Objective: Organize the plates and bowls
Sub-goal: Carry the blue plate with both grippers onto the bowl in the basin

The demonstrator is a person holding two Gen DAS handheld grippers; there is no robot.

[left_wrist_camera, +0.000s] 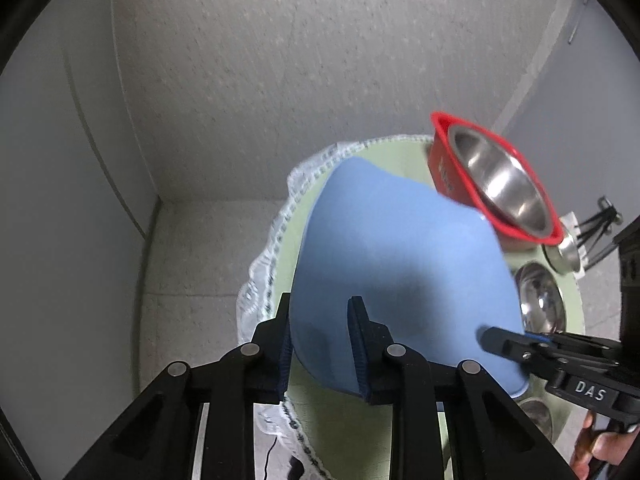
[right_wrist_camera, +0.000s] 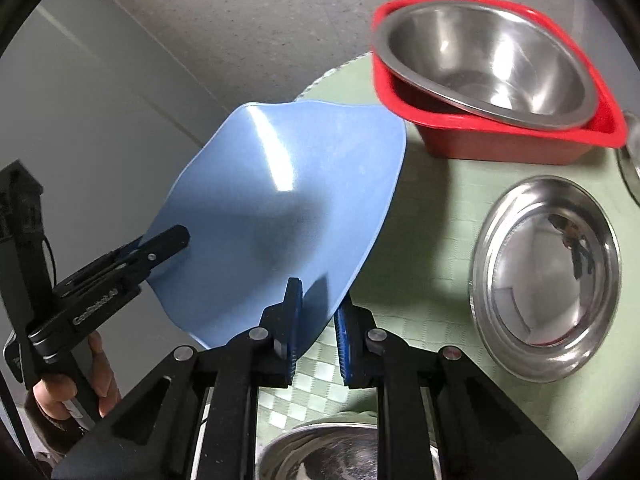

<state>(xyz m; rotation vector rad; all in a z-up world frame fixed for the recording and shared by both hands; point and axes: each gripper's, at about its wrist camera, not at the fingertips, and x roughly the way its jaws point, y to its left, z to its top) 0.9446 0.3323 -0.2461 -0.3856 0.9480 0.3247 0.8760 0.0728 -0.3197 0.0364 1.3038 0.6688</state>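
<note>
The round table (right_wrist_camera: 436, 208) with its pale green cloth fills the lower right of the right wrist view. Over its left part a blue bowl (right_wrist_camera: 280, 208) is held up off the cloth, tipped on edge. Both grippers have it by the rim. The left gripper (left_wrist_camera: 320, 344) is closed across the rim at the lower centre of the left wrist view, one finger inside and one outside. The right gripper (right_wrist_camera: 316, 320) pinches the rim at the lower centre of its own view.

At upper right sits a red tub (right_wrist_camera: 496, 136) with a steel bowl (right_wrist_camera: 492, 60) nested in it. Below that, at right, lies a steel plate (right_wrist_camera: 548, 280); another steel dish (right_wrist_camera: 320, 452) shows at the bottom edge.

The risk, as I judge it, is slip or flex: the blue wall looks thin and wavy, so uneven pull from the two grips could twist it loose, or its far edge could knock the red tub nearby.

The blue bowl's opening seems to face toward the left gripper's camera, its long axis running from lower left to upper right in the right wrist view.
</note>
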